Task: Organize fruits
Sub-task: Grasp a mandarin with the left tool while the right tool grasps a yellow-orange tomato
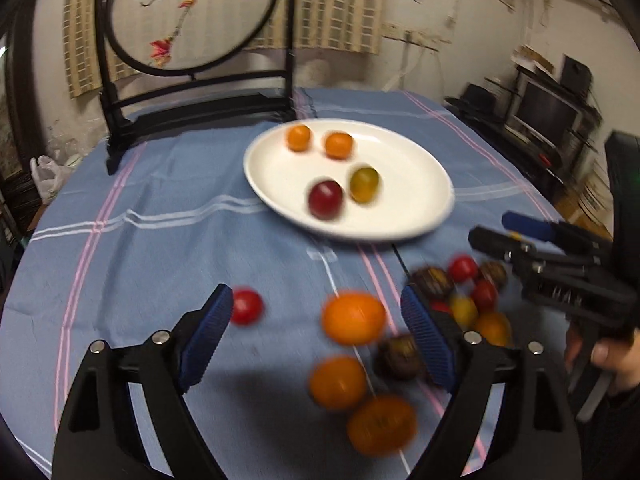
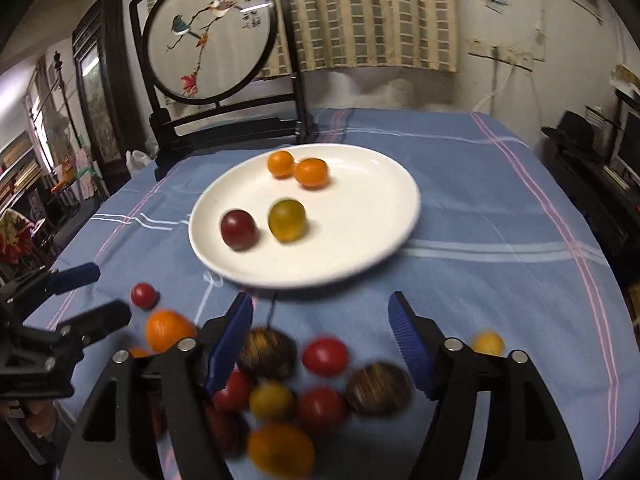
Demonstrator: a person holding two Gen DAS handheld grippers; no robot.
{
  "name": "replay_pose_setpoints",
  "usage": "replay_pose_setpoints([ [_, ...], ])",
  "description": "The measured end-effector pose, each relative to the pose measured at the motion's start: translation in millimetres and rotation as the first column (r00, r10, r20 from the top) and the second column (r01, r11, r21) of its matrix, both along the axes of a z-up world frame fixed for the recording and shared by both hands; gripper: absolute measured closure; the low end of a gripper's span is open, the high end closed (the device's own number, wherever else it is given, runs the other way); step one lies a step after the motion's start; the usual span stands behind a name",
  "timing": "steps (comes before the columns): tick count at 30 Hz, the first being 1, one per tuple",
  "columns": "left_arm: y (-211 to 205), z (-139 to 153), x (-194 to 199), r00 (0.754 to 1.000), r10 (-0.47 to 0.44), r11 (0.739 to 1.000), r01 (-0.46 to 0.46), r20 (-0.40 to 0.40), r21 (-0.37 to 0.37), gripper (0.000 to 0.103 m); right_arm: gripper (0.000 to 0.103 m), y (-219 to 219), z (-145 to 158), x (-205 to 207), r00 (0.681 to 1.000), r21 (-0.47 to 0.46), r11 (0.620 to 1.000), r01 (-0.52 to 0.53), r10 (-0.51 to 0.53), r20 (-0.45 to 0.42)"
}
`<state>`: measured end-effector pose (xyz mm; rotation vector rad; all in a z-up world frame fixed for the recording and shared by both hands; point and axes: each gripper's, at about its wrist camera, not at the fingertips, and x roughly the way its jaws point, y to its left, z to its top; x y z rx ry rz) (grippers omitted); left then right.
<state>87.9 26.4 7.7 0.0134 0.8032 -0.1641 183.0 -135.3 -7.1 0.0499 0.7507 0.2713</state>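
Note:
A white plate [image 1: 420,184] [image 2: 360,240] on the blue cloth holds two small oranges [image 1: 338,145] [image 2: 311,173], a dark red fruit [image 1: 325,199] [image 2: 239,229] and a green-yellow fruit [image 1: 364,184] [image 2: 286,220]. Loose fruits lie in front of the plate. My left gripper [image 1: 318,326] is open above an orange fruit [image 1: 353,318], with a red tomato [image 1: 247,306] by its left finger. My right gripper [image 2: 322,332] is open over a pile of red, yellow and dark brown fruits [image 2: 325,356]. It also shows in the left wrist view [image 1: 500,228].
A black-framed round embroidered screen [image 1: 192,12] [image 2: 208,40] stands at the table's far left. The left gripper shows at the left of the right wrist view [image 2: 86,296]. A yellow fruit [image 2: 487,343] lies beside my right finger. Dark shelves with a TV [image 1: 548,112] stand right of the table.

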Motion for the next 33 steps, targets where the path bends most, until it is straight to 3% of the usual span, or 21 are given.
replay_pose_setpoints([
  [6,-16,-19,-32,0.996,-0.066,0.998,0.065,-0.066,-0.006,0.02,0.018,-19,-12,-34,0.997,0.078,0.997,-0.006,0.012,-0.072],
  [10,-21,-30,-43,0.993,-0.065,0.998,0.064,-0.097,-0.008,0.02,0.013,-20,-12,-48,0.996,0.055,0.998,0.009,-0.005,-0.087],
  [12,-22,-35,-44,0.992,-0.057,0.998,0.057,-0.113,-0.003,0.031,0.011,-23,-12,-51,0.996,0.061,0.998,0.022,-0.016,-0.093],
  [13,-22,-37,-44,0.991,-0.058,0.998,0.058,-0.123,-0.002,0.041,0.01,-26,-13,-53,0.994,0.075,0.997,0.026,-0.019,-0.104],
  [18,-28,-48,-42,0.983,-0.075,0.997,0.076,-0.166,-0.003,0.058,0.01,-34,-19,-59,0.99,0.093,0.995,0.034,-0.021,-0.139],
  [22,-34,-50,-43,0.985,-0.082,0.996,0.087,-0.154,0.028,0.061,0.01,-27,-27,-67,0.984,0.045,0.999,-0.023,0.031,-0.177],
  [27,-25,-38,-44,0.989,-0.062,0.998,0.06,-0.132,-0.019,0.061,0.01,-11,-31,-75,0.982,-0.03,0.996,-0.087,0.08,-0.169],
  [29,-22,-33,-45,0.991,-0.057,0.998,0.056,-0.118,-0.017,0.061,0.014,-8,-34,-72,0.98,-0.052,0.995,-0.082,0.071,-0.186],
  [32,-20,-30,-47,0.992,-0.058,0.998,0.056,-0.108,-0.017,0.061,0.035,-5,-42,-64,0.971,-0.066,0.995,-0.073,0.055,-0.235],
  [33,-19,-30,-47,0.993,-0.058,0.998,0.057,-0.107,-0.021,0.061,0.035,-2,-42,-63,0.973,-0.086,0.993,-0.075,0.054,-0.224],
])
